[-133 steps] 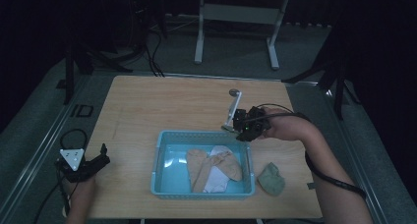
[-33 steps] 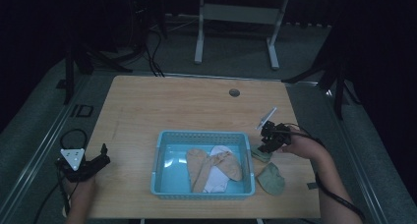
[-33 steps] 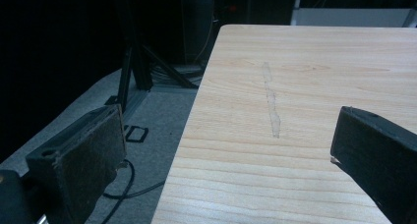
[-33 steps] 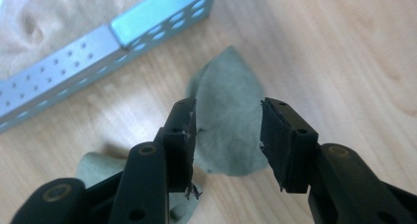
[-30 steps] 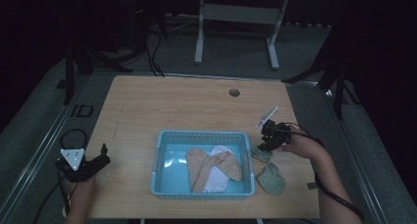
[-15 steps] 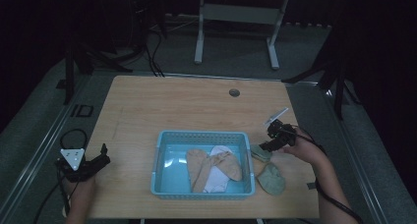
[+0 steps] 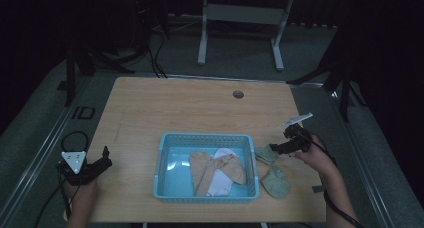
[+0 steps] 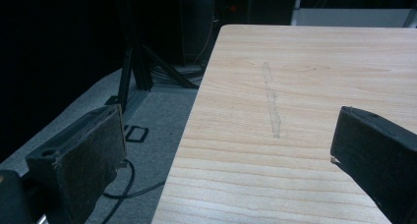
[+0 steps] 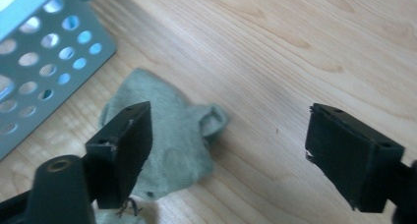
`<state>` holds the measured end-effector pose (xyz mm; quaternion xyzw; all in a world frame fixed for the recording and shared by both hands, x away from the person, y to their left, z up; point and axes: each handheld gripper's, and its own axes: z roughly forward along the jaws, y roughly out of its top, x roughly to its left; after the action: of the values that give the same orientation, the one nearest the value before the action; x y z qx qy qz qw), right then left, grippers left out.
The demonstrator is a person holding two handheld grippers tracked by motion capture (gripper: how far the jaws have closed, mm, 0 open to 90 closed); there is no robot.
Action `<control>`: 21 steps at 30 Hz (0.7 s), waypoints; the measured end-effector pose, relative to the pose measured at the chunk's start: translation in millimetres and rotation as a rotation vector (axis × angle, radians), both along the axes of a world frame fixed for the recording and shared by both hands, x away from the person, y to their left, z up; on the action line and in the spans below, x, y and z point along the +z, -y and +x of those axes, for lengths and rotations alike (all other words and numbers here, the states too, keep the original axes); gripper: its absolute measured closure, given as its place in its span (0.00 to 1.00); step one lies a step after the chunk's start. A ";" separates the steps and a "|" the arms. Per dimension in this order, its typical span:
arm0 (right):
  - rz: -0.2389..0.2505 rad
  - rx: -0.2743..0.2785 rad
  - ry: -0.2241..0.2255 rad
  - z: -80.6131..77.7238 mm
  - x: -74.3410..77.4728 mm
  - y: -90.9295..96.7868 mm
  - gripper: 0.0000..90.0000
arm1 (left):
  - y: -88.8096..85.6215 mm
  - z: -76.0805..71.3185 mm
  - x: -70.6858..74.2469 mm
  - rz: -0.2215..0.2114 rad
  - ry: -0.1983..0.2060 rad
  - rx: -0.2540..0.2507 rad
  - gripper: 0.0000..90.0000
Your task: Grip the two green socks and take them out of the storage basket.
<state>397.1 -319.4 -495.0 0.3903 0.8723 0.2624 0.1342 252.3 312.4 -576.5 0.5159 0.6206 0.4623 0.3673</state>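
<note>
The work here looks like gathering small socks into the light blue plastic basket with perforated walls (image 7: 206,138), which stands in the lower middle of the high view on the pale wooden table (image 7: 175,105). Inside it lie two beige socks (image 7: 220,169) partly over a white one (image 7: 220,182).

Two grey-green socks are outside the basket, at its right side. The nearer one, a small crumpled grey-green sock (image 7: 265,153), lies just beside the basket's right wall; the second grey-green sock (image 7: 276,183) lies a little lower in the frame, near the basket's lower right corner.

The right gripper (image 7: 278,148) is at the first of these. Its jaws have just been opening and now stand wide apart — in the right gripper view the sock (image 9: 179,135) lies flat on the wood under the left jaw, with no pad pressing on it, so it is released, not grasped. The basket wall (image 9: 44,62) shows in the upper left of that view, which suggests the sock is close enough for a short transfer.

The left gripper (image 7: 100,164) rests at the lower left of the high view, well apart from the basket. Its jaws are spread with nothing between them — only bare wood ahead — probably because this hand is waiting.
</note>
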 end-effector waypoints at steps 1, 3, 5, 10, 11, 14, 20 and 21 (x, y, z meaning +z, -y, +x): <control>0.011 -0.013 0.005 0.0 -0.9 3.7 0.14 | -0.1 0.0 0.0 0.000 0.000 0.000 0.00; 0.024 -0.021 0.008 -0.9 -3.0 10.5 0.11 | -0.1 0.0 0.0 -0.001 0.000 0.000 0.00; 0.032 -0.052 0.017 -1.4 -5.3 17.2 0.11 | 0.0 0.0 0.0 0.000 0.000 0.000 0.00; 0.062 -0.121 0.014 -1.3 -13.6 33.3 0.11 | 0.0 0.0 0.0 0.000 0.000 0.000 0.00; 0.066 -0.140 0.021 -1.4 -15.2 36.3 0.11 | -0.1 0.1 0.0 0.000 0.000 0.000 0.00; 0.073 -0.202 0.043 -2.5 -19.0 46.1 0.11 | 0.0 0.1 0.0 0.000 0.000 0.000 0.00; 0.099 -0.308 0.088 -11.2 -28.6 64.8 0.11 | -0.1 0.1 0.0 0.000 -0.001 0.000 0.00; 0.099 -0.321 0.089 -12.8 -31.0 67.0 0.11 | -0.1 0.1 0.0 -0.001 -0.001 -0.001 0.00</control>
<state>384.2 -386.4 -526.0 0.5187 0.7779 0.2975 0.1933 252.4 312.5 -576.5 0.5162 0.6208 0.4617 0.3673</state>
